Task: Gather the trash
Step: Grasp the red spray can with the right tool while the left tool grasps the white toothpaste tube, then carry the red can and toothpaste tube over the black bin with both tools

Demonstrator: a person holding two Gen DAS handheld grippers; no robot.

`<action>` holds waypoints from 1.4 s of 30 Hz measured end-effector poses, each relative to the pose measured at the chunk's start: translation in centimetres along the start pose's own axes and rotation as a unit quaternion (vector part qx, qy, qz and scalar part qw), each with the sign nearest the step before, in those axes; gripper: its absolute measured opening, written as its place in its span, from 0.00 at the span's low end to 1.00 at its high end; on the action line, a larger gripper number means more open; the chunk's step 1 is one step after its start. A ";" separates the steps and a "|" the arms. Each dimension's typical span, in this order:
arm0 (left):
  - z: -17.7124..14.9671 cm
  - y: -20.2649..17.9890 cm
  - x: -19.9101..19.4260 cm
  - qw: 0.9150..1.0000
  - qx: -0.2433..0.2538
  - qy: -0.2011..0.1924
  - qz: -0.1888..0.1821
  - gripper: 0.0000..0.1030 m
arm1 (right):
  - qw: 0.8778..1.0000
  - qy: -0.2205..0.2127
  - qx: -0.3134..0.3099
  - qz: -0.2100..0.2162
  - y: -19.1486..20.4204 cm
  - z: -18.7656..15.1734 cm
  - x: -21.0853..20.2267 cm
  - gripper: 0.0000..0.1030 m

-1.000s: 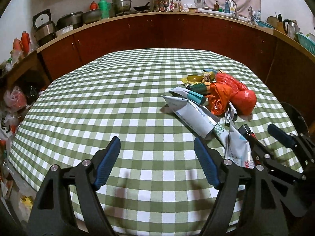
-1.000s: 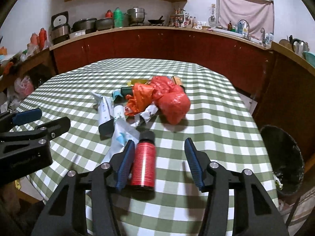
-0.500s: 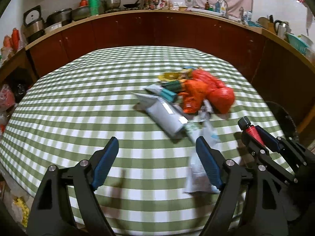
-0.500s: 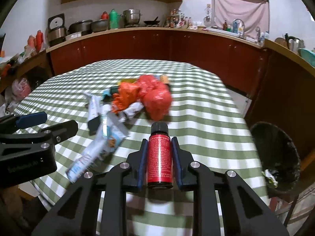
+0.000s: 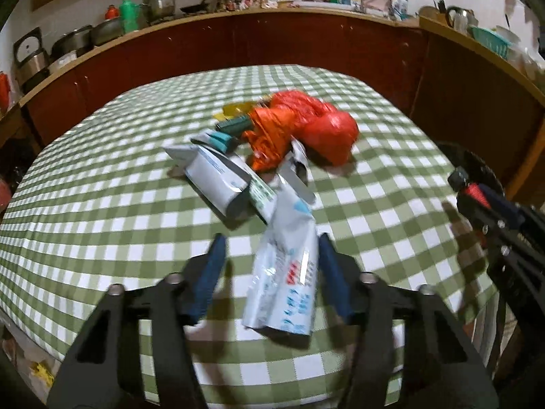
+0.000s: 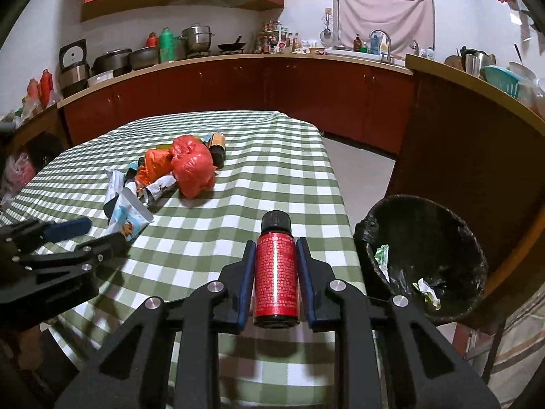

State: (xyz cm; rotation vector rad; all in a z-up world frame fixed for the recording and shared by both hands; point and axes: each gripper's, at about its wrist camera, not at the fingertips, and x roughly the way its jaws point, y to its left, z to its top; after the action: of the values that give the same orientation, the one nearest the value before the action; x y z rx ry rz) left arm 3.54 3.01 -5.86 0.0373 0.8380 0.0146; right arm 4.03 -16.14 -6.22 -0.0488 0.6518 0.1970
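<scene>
My right gripper (image 6: 275,255) is shut on a small red bottle (image 6: 275,272) with a black cap, held above the table's right edge next to the black bin (image 6: 425,255). It also shows in the left wrist view (image 5: 471,192). My left gripper (image 5: 270,259) is open, its fingers either side of a white and blue snack wrapper (image 5: 284,272) lying near the table's front edge. Behind it lie a white carton (image 5: 214,177), an orange and red plastic bag (image 5: 306,126) and more small trash.
The table has a green checked cloth (image 5: 102,204). The lined bin holds some scraps (image 6: 425,289) and stands on the floor right of the table. Brown cabinets (image 6: 272,88) with pots and bottles ring the room. A dark can (image 6: 216,143) lies behind the bag.
My right gripper shut on the red bottle, lifted it and carried it right toward the bin. My left gripper moved right and forward around the snack wrapper, its fingers narrowing.
</scene>
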 end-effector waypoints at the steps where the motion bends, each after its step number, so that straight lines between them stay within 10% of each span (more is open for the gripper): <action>1: -0.1 -0.1 0.2 1.000 0.003 0.005 -0.004 0.33 | 1.000 0.000 0.001 0.001 -0.2 0.0 0.0 0.24; 20: 2.2 -3.3 -2.7 0.997 0.034 -0.068 -0.021 0.25 | 0.999 -0.025 0.025 -0.029 -3.5 0.9 -0.9 0.24; 42: 7.9 -18.3 3.6 0.988 0.105 -0.054 -0.097 0.25 | 0.986 -0.028 0.090 -0.140 -15.3 1.7 0.3 0.24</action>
State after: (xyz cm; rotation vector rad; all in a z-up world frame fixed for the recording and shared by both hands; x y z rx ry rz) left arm 11.77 -15.44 -3.96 0.1540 0.7302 -0.2578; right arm 8.25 -30.88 -5.32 0.0386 0.5981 -0.1309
